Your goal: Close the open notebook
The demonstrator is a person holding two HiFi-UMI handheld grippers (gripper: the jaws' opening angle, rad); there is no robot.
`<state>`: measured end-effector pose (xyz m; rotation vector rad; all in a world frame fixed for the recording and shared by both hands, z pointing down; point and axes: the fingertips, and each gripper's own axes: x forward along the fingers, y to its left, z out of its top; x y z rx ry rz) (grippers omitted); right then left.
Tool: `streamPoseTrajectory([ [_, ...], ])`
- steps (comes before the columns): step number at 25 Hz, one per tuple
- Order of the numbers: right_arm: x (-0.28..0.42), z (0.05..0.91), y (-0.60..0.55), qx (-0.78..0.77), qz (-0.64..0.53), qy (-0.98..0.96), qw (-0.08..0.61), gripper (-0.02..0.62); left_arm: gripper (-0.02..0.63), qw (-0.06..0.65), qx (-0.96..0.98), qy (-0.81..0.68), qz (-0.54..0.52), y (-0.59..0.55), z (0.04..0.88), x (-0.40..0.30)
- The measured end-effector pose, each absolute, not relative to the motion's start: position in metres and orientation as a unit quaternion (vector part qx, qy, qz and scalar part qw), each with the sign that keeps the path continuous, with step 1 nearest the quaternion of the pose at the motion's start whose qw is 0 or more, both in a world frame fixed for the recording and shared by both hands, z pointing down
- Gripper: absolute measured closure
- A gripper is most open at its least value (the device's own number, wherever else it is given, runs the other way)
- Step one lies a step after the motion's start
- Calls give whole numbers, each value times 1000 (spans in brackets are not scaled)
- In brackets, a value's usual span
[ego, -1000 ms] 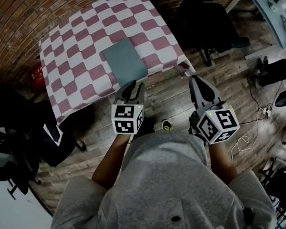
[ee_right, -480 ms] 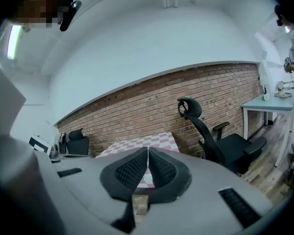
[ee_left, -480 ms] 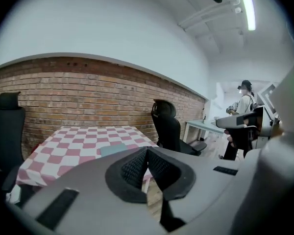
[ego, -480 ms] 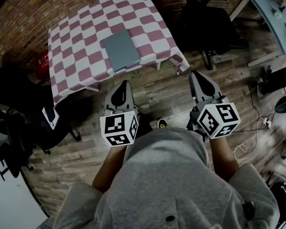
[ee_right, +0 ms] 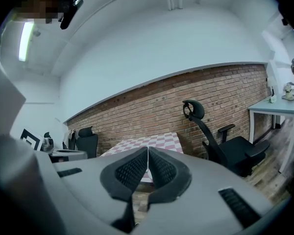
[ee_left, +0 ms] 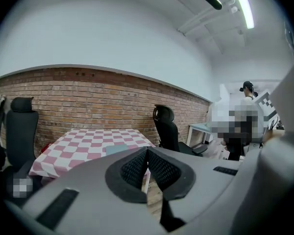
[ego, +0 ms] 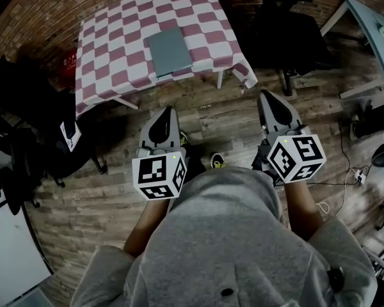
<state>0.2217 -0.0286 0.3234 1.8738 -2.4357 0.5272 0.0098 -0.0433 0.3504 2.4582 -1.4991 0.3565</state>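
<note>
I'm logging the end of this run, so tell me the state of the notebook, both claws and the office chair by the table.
notebook: closed, lying flat on the checkered table.
left claw: shut, empty, over the floor, short of the table.
right claw: shut, empty, over the floor, short of the table.
office chair: unoccupied, standing beside the table.

The right gripper, jaws together, faces a checkered table.
</note>
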Motion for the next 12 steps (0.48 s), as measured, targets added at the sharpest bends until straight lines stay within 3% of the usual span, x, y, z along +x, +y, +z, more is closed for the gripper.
streamPoseTrajectory([
  [12,222,320,-28,576,160,-801,7,569,595,103,826,-543,114,-33,340,7],
])
